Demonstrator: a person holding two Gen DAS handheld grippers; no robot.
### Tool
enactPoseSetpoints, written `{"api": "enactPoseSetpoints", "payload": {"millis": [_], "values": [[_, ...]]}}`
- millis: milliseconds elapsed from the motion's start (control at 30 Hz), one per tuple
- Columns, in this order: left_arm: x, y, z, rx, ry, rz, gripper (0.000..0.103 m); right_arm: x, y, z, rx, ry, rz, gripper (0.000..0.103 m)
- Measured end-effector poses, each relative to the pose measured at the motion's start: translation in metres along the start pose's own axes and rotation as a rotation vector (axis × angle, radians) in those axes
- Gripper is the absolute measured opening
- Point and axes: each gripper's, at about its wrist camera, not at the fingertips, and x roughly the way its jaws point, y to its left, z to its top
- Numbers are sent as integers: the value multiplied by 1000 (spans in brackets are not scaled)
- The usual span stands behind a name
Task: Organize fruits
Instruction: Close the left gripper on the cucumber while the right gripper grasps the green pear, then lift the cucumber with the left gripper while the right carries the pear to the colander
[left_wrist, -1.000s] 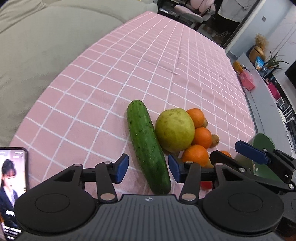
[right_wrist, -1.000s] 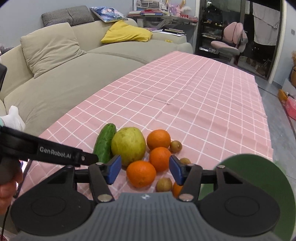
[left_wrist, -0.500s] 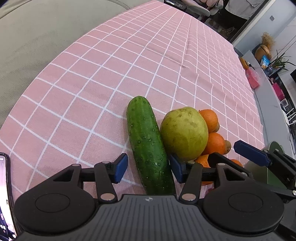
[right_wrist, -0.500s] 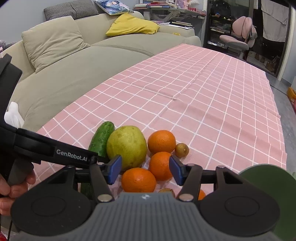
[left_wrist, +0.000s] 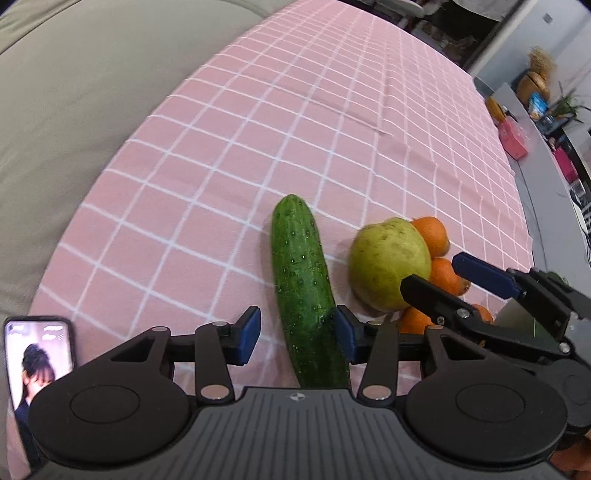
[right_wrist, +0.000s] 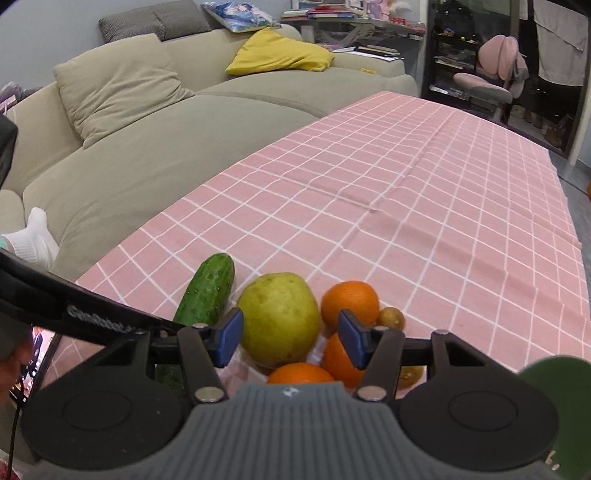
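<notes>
Tilting steeply down, the left gripper (left_wrist: 295, 338) straddles the cucumber's (left_wrist: 304, 291) near end, its jaws closing, the right pad touching the skin, the left pad apart. The cucumber lies flat on the pink checked cloth (left_wrist: 258, 147), long axis pointing away. The right gripper (right_wrist: 290, 338), slanted lower, hovers unclenched, grasping nothing, over 1 pear (right_wrist: 279, 319), 3 oranges (right_wrist: 349, 302) and 2 kiwis (right_wrist: 391, 318).

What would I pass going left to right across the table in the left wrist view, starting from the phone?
phone → cucumber → big yellow-green fruit → oranges → right gripper reaching in from the right edge
</notes>
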Motion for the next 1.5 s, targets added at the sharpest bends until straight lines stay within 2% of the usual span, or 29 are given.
{"api": "enactPoseSetpoints", "payload": {"millis": [133,300,467,567,833,933,967,1167,1267,1500], "values": [[-8,12,3,-36,-24,31,53,5,8,2,-26,0,8,63],[-1,29,6,-172,-31,-64,53,15,15,4,-57,13,-3,63],[12,27,1,-170,-34,-52,56,26,21,4,-95,24,-25,65],[18,27,1,-169,-27,-19,56,31,23,3,-114,30,-39,66],[18,25,0,-157,-45,8,56,40,28,0,-144,47,-71,67],[18,20,-1,-125,-50,39,45,40,32,-2,-162,44,-95,65],[18,19,-2,-121,-51,47,42,40,33,-2,-163,43,-104,62],[16,23,-3,-151,-52,50,42,40,35,-1,-159,44,-118,61],[11,20,-4,-134,-58,57,41,35,36,-1,-153,39,-125,61],[-11,9,-4,-91,-107,22,41,5,41,4,-134,-23,-138,61]]}}
